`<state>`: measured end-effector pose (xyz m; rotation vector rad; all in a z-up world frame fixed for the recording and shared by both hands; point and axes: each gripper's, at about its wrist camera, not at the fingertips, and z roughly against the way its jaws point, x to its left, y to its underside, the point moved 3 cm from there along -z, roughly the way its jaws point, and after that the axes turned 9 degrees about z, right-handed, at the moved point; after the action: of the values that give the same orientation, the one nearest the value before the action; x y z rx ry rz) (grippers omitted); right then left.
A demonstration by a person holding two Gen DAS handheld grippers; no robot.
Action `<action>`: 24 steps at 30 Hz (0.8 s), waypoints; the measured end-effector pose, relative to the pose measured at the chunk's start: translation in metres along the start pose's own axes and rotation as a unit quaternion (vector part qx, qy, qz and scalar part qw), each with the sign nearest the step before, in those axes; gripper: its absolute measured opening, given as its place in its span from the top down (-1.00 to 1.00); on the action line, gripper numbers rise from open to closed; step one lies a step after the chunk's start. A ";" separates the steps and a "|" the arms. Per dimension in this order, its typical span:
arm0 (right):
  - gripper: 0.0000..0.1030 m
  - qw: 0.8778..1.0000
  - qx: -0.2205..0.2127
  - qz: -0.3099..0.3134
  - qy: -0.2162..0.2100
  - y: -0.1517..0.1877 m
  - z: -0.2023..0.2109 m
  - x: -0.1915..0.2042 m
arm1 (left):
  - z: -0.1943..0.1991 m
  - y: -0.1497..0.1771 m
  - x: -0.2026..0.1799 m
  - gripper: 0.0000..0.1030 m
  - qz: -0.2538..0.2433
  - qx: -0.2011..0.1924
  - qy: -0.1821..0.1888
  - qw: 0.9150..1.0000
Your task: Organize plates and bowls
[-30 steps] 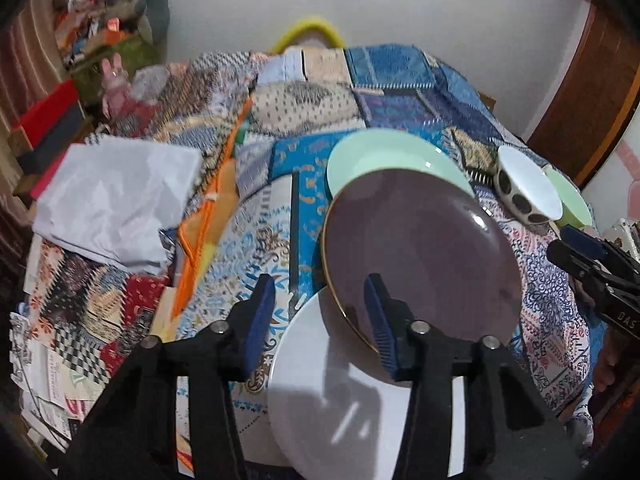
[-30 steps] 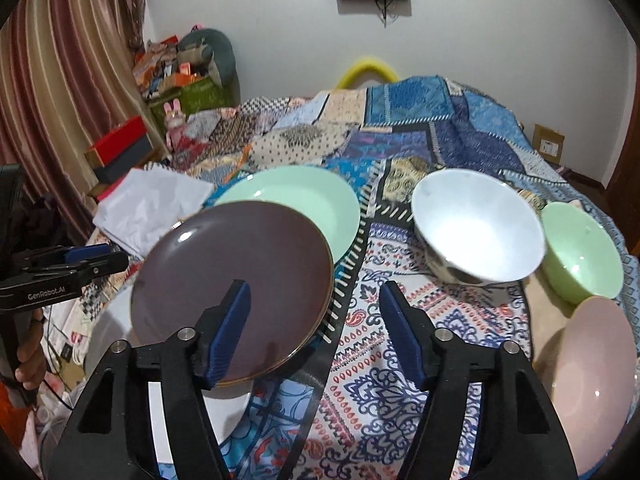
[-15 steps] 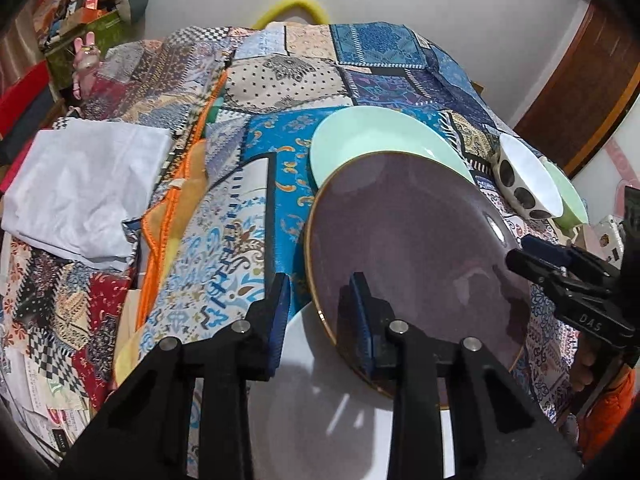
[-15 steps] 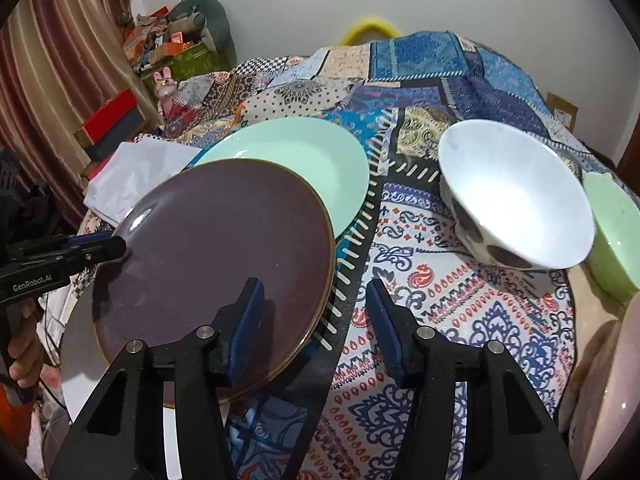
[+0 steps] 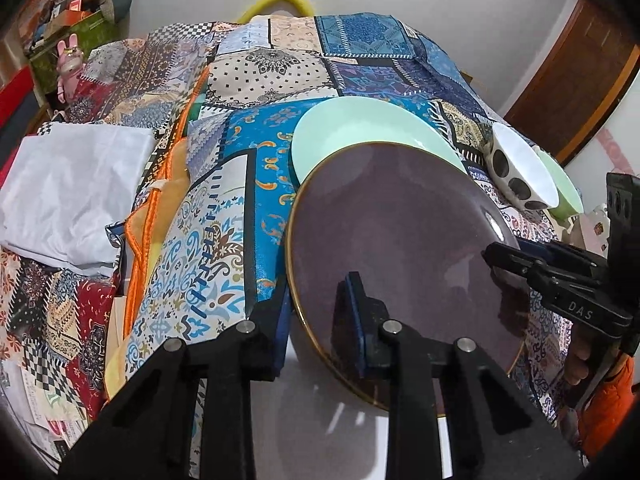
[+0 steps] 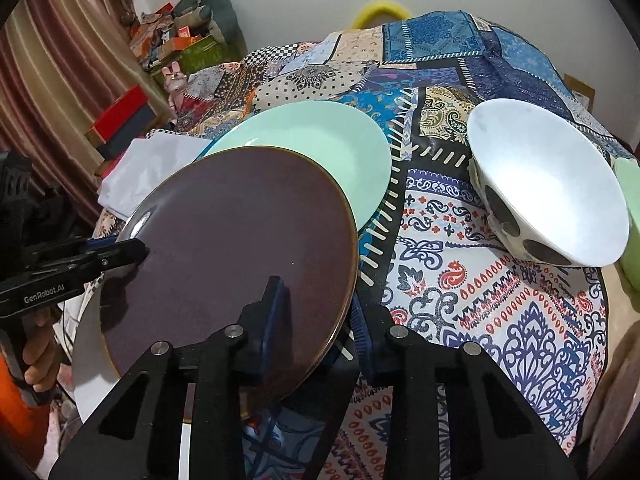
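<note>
Left wrist view: we catalogue from the left edge of the patchwork bedspread (image 5: 208,248) rightwards.
White cloth (image 5: 68,196): lies at the bedspread's left edge.
White plate (image 5: 320,412): at the near edge, partly under the dark one.
Left gripper (image 5: 320,320): we see its jaws just closed in on the dark plate's left rim, one blue pad above, one below.
Dark plate (image 5: 400,232): tilted, resting over the white plate and overlapping the mint plate (image 5: 360,132) behind it.
Right gripper (image 6: 316,316): we find its jaws just closed in on the dark plate's right rim, pads pinching it.
Spotted white bowl (image 6: 548,188): tipped on its side towards the bedspread's right edge.
Green bowl (image 6: 628,220): just beside the spotted bowl, at the right edge.
</note>
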<state>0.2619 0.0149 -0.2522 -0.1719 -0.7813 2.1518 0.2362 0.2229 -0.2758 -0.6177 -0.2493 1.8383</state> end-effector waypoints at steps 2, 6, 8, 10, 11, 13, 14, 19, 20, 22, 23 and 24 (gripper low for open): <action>0.43 1.000 -0.001 0.001 0.002 0.000 0.001 0.000 | 0.002 0.001 -0.002 0.50 -0.005 -0.003 -0.004 1.000; 0.44 1.000 -0.006 0.001 0.005 0.000 0.004 -0.003 | 0.003 0.005 -0.004 0.50 -0.007 -0.003 -0.001 1.000; 0.45 1.000 -0.006 0.000 0.005 0.001 0.006 -0.005 | 0.004 0.007 -0.007 0.50 -0.008 -0.003 -0.002 1.000; 0.45 1.000 -0.009 -0.003 0.004 0.002 0.009 -0.008 | 0.006 0.009 -0.009 0.49 -0.008 -0.005 -0.001 1.000; 0.45 1.000 -0.010 -0.004 0.003 0.003 0.010 -0.007 | 0.009 0.010 -0.011 0.49 -0.009 -0.008 0.000 1.000; 0.45 1.000 -0.016 -0.008 0.000 0.004 0.015 -0.008 | 0.013 0.011 -0.014 0.49 -0.011 -0.013 0.001 1.000; 0.45 1.000 -0.019 -0.010 -0.001 0.004 0.018 -0.009 | 0.015 0.012 -0.016 0.49 -0.012 -0.014 0.001 1.000; 0.45 0.999 -0.033 -0.014 0.002 0.007 0.033 -0.010 | 0.028 0.016 -0.027 0.49 -0.014 -0.023 0.006 1.000; 0.45 0.999 -0.037 -0.014 0.002 0.007 0.037 -0.010 | 0.031 0.016 -0.030 0.49 -0.015 -0.025 0.007 1.000; 0.45 0.999 -0.043 -0.014 0.003 0.008 0.045 -0.010 | 0.036 0.017 -0.035 0.49 -0.018 -0.028 0.009 0.999; 0.45 0.999 -0.047 -0.015 0.004 0.009 0.050 -0.010 | 0.040 0.018 -0.039 0.49 -0.018 -0.028 0.010 0.999; 0.45 0.999 -0.051 -0.015 0.005 0.010 0.054 -0.011 | 0.043 0.020 -0.041 0.49 -0.018 -0.028 0.012 0.999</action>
<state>0.2423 -0.0233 -0.2162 -0.2220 -0.8828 2.0830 0.2070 0.1834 -0.2370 -0.6698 -0.2948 1.7928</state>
